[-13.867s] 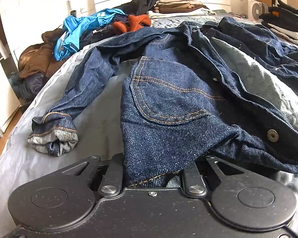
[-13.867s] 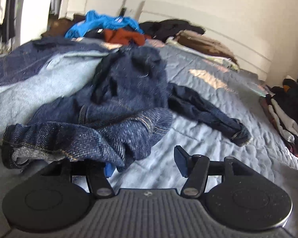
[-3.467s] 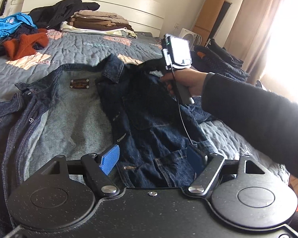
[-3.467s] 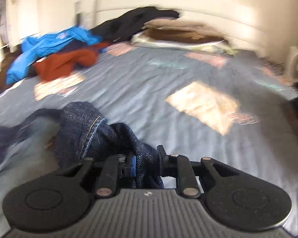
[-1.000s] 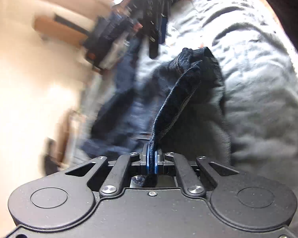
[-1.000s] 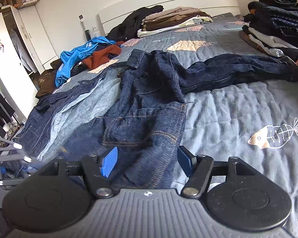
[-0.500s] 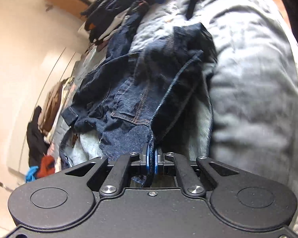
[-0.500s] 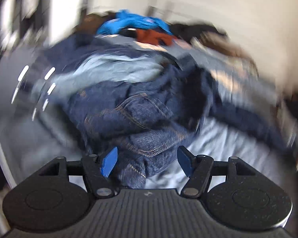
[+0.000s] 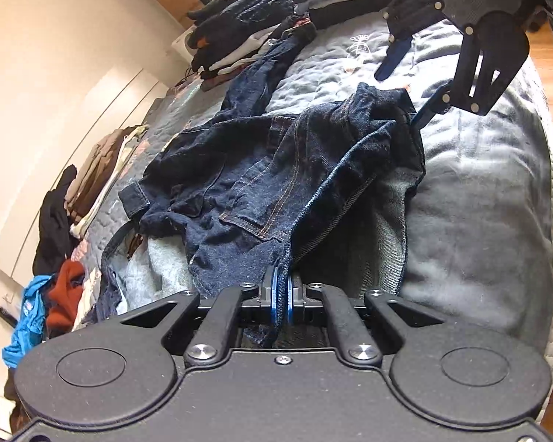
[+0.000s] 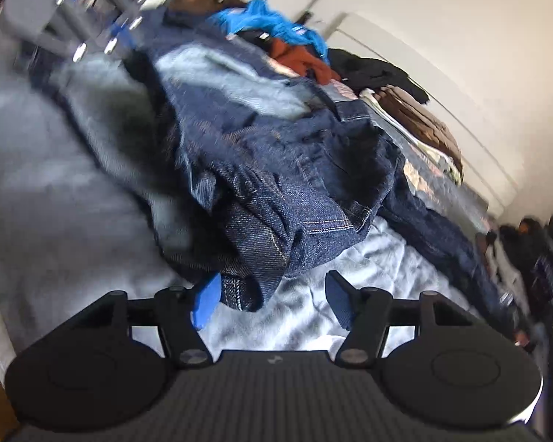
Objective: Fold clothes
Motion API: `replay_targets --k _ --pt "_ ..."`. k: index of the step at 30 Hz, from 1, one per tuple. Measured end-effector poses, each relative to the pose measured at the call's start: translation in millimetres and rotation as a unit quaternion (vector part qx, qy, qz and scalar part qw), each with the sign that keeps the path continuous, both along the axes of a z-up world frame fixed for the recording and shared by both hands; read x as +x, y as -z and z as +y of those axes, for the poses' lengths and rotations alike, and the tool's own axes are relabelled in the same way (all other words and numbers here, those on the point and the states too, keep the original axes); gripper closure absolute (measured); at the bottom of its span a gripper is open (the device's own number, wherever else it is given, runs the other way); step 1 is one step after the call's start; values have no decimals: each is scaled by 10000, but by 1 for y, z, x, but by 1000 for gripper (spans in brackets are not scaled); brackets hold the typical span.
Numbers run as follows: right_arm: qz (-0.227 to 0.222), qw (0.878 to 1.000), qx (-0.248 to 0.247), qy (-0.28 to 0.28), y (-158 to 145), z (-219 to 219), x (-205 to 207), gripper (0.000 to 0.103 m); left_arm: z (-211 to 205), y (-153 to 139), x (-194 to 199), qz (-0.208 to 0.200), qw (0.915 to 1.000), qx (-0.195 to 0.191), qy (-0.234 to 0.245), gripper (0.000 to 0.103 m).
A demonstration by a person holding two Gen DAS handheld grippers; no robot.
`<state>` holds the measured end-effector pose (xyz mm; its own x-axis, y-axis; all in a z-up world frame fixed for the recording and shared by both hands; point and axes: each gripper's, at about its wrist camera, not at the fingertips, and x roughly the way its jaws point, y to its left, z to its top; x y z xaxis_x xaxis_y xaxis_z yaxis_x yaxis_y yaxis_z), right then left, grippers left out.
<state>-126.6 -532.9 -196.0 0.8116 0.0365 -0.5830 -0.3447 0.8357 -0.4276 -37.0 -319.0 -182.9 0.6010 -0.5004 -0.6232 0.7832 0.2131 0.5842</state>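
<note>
A dark blue denim jacket [image 9: 261, 184] lies crumpled on the grey quilted bed [image 9: 472, 199], its paler lining showing. My left gripper [image 9: 282, 291] is shut on a hem edge of the jacket, and the cloth runs taut from the pads. In the left wrist view my right gripper [image 9: 402, 95] hovers at the jacket's far corner. In the right wrist view that gripper [image 10: 271, 304] has its jaws closing around a folded corner of the jacket [image 10: 276, 199]. The cloth lies against the left blue pad [image 10: 204, 305], and the right pad stands apart from it.
Stacks of folded dark clothes [image 9: 239, 29] sit at the far end of the bed. A brown and beige pile [image 9: 96, 169] lies by the white headboard. Blue and orange garments [image 10: 287, 37] are heaped beyond the jacket. Wooden floor [image 9: 545, 51] shows past the bed's edge.
The right gripper has rolled and dropped toward the jacket's near corner, which now sits between its narrowing jaws. The left gripper keeps its hold on the hem while its view has rolled.
</note>
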Motion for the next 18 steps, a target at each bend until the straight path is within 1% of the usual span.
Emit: replay_targets --k 2,4,6,7,9,10,11,13,15,16,18 --pt "-23 9989 460 20 -5 -7 0 46 1 -1 1 57 10000 -34 -29 98" --pt "-94 9969 781 65 -5 -10 3 46 0 0 1 53 10000 -25 -30 98" --pt "-78 9963 846 123 -1 -8 8 46 0 0 1 50 10000 -28 -29 98" --pt "-86 9971 715 263 3 -6 12 48 0 0 1 57 10000 -39 -26 97" --pt "-74 9972 562 490 11 -3 17 70 0 -1 0 51 10000 -68 -12 97" --pt "-115 9966 603 553 11 -2 17 73 1 -2 -1 48 9999 -94 -14 97" --pt "-251 9959 558 662 8 1 14 76 2 -3 0 66 9999 -132 -31 97" --pt "-510 9939 465 865 0 6 8 78 3 -5 1 102 9997 -208 -64 97" --pt "-617 9933 359 906 -14 8 -2 80 6 -7 2 151 9995 -273 -81 97" --pt "-658 9932 291 917 -20 10 -7 80 6 -8 3 190 9994 -281 -73 97" --pt "-598 9947 -19 838 -24 16 -15 80 6 -6 3 240 9994 -262 -19 97"
